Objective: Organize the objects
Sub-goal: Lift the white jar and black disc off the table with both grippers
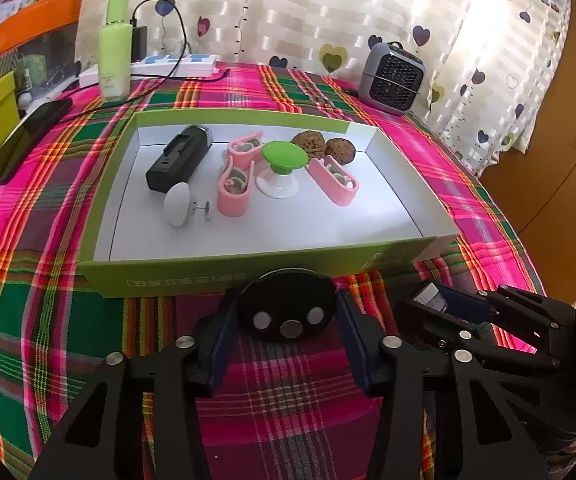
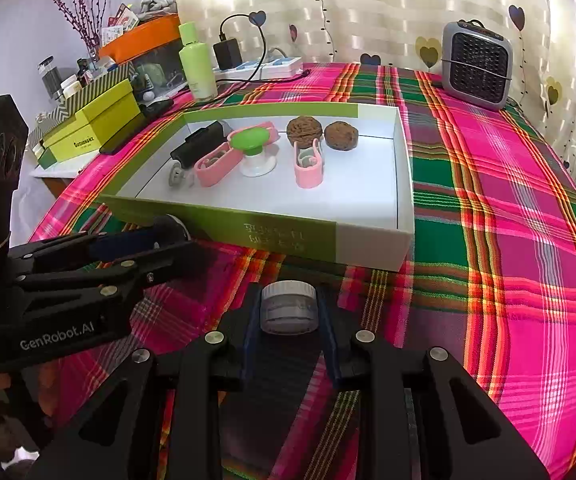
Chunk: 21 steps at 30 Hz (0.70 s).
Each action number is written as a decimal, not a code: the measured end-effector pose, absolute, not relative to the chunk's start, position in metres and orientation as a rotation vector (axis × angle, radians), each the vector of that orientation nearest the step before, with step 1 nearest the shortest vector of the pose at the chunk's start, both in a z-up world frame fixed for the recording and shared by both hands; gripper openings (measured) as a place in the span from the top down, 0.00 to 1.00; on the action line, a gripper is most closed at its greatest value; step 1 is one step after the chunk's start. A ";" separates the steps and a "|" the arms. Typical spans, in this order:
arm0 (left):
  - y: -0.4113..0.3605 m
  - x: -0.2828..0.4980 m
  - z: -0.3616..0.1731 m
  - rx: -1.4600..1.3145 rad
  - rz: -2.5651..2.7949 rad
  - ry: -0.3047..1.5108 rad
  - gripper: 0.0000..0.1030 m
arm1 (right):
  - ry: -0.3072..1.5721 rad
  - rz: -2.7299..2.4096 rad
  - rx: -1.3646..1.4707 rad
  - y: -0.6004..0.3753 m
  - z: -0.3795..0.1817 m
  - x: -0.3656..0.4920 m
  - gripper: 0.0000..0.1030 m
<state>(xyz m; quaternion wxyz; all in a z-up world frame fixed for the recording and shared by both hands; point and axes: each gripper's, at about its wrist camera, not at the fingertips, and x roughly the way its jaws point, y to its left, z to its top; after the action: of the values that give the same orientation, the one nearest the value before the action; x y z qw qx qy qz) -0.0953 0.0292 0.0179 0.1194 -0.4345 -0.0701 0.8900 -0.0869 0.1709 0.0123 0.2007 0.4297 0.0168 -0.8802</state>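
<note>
A shallow green-and-white box (image 1: 255, 266) (image 2: 368, 248) lies on the plaid cloth. Inside are a black device (image 1: 179, 158), three pink clips (image 1: 233, 188), a green-topped white knob (image 1: 279, 168), a white knob (image 1: 176, 205) and two brown walnuts (image 1: 340, 150). My left gripper (image 1: 288, 320) is shut on a black round disc with three metal dots (image 1: 288, 314), just in front of the box. My right gripper (image 2: 288, 308) is shut on a small clear jar with a white lid (image 2: 288, 308), also in front of the box; it shows in the left wrist view (image 1: 444, 304).
A grey mini heater (image 1: 392, 78) (image 2: 476, 70) stands at the back right. A green bottle (image 1: 115, 48), a power strip with charger (image 1: 175, 64) and a black phone (image 1: 27, 140) are at the back left. Yellow-green boxes (image 2: 87, 128) sit beyond the table's left edge.
</note>
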 end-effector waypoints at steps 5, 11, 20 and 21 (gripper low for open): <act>0.029 -0.095 0.018 -1.270 2.602 -0.203 0.56 | 0.046 -2.460 1.201 0.171 0.012 -0.087 0.72; 0.029 -0.095 0.018 -1.271 2.603 -0.203 0.56 | 0.053 -2.458 1.200 0.170 0.012 -0.087 0.72; 0.027 -0.090 0.019 -1.268 2.628 -0.174 0.56 | 0.072 -2.468 1.184 0.169 0.014 -0.084 0.72; 0.027 -0.089 0.019 -1.266 2.631 -0.171 0.56 | 0.074 -2.469 1.183 0.168 0.014 -0.084 0.72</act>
<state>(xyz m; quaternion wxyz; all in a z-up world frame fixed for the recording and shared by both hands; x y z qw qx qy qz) -0.0891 0.0270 0.0192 0.1082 -0.4303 -0.0582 0.8943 -0.0838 0.1684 0.0141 0.2003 0.4232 0.0266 -0.8832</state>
